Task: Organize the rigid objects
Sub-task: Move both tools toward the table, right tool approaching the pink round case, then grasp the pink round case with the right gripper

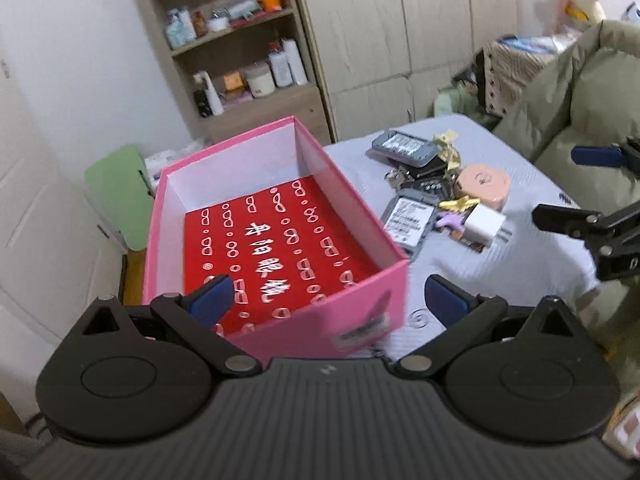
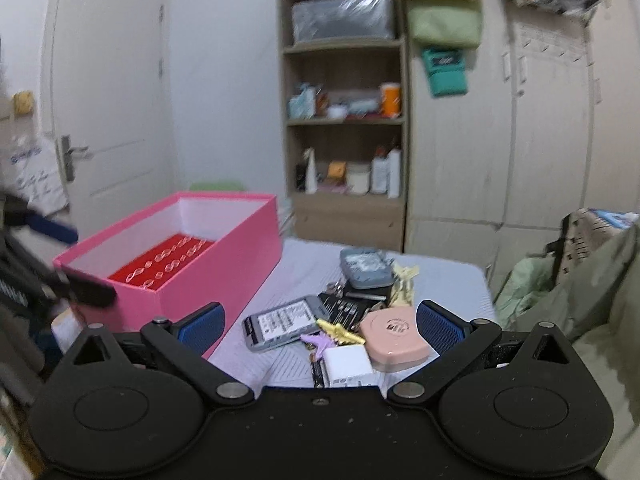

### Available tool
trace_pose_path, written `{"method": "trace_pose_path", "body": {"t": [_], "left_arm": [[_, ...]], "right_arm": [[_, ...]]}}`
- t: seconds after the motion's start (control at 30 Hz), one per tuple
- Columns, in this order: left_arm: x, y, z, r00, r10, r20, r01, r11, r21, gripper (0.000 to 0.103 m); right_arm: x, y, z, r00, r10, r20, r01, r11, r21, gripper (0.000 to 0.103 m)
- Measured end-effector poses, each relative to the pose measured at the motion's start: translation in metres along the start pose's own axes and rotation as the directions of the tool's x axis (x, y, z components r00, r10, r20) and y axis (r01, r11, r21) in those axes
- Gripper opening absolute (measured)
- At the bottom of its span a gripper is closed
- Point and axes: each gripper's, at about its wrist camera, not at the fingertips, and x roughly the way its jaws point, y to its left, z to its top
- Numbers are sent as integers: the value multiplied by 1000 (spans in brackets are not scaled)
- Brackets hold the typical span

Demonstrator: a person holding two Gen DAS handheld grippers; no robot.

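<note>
Pink box [image 2: 192, 264], holding only its red liner, at left of frame, loose pile led by white charger [image 2: 347, 364] at lower centre: we judge our right gripper [image 2: 318, 328], released and empty, nearer than the equally released left gripper [image 1: 326, 300].

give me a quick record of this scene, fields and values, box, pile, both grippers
box: pink box, open, red printed sheet on its floor, nothing else seen inside
pile: pink case, white charger, two grey devices, beside the box
surface: grey cover
left gripper: jaws open, empty
right gripper: jaws open, empty, over the pile
</note>
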Motion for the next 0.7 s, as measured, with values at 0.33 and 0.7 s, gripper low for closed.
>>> {"method": "trace_pose_path", "body": {"t": [0.33,0.7], "left_arm": [[27,72,16,991,14,-132,-8,999,51,93],[78,148,12,987,-28,-161,13,995,-95,80]], "right_arm": [[54,-14,3,980,78,-181,-79,997,2,103],[96,-55,17,963,-19,-267,20,1000,0,85]]}}
